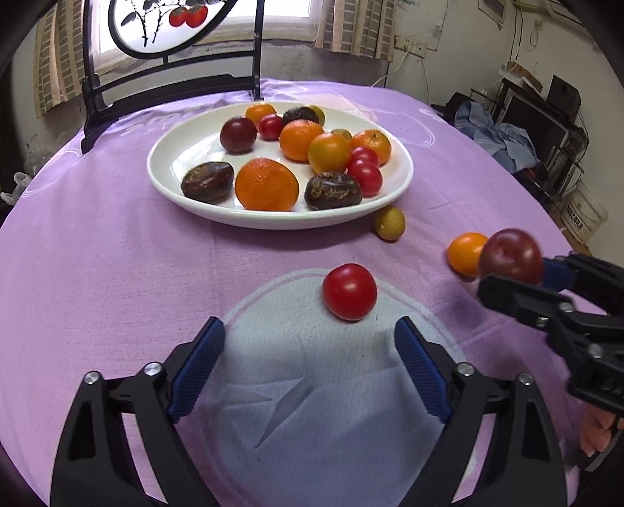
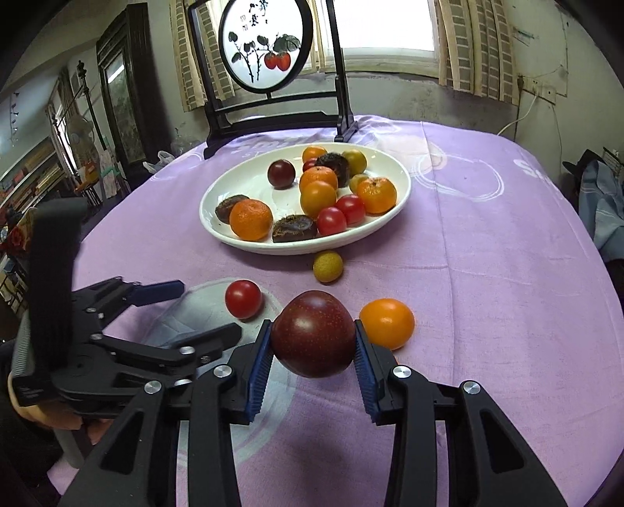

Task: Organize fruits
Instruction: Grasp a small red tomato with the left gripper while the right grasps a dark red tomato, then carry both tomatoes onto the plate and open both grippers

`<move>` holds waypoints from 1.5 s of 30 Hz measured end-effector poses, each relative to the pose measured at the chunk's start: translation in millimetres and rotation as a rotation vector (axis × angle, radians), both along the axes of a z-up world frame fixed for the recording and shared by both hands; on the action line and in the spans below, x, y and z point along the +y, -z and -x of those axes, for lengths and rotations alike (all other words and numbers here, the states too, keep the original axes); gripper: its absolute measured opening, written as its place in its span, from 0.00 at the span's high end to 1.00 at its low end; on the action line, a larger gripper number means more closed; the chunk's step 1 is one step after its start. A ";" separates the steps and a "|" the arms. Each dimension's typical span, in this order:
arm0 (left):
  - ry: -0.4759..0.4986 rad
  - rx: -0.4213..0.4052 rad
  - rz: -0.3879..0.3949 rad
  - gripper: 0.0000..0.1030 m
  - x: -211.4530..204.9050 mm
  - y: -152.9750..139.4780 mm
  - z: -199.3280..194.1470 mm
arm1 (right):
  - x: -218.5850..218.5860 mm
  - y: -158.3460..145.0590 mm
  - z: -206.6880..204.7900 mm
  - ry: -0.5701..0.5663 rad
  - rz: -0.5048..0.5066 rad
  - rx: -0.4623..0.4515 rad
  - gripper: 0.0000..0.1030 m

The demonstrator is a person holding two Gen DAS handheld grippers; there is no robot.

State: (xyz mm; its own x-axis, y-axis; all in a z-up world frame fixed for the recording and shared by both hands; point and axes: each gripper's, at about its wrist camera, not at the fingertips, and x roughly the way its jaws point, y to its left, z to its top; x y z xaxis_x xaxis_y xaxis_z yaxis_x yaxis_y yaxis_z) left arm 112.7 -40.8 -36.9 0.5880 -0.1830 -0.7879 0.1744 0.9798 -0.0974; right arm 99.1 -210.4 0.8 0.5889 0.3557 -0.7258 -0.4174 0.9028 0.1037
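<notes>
A white plate [image 1: 171, 156] [image 2: 218, 195] on the purple cloth holds several fruits: oranges, red tomatoes, dark plums and brown chestnut-like pieces. My right gripper [image 2: 314, 339] [image 1: 511, 269] is shut on a dark red plum [image 2: 314, 333] [image 1: 511, 255], lifted just off the cloth. An orange fruit [image 2: 387, 323] [image 1: 464, 253] lies just right of the plum. A red tomato [image 1: 350, 291] [image 2: 243, 298] lies on the cloth just ahead of my left gripper [image 1: 310, 339] [image 2: 206, 312], which stands open with nothing between its fingers. A small yellow-green fruit [image 1: 389, 222] [image 2: 328, 266] rests by the plate's near rim.
A black wooden stand with a round painted screen [image 2: 261, 43] [image 1: 163, 23] stands at the table's far edge behind the plate. A pale round patch [image 1: 331, 390] marks the cloth under my left gripper. A person's hand [image 1: 594, 429] holds the right gripper. Clutter and shelves lie beyond the table.
</notes>
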 end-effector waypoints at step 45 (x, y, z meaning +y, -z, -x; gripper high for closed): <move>-0.184 -0.104 -0.026 0.71 55.1 -61.0 -112.3 | 97.2 -8.6 -96.4 -0.051 0.110 -0.065 0.60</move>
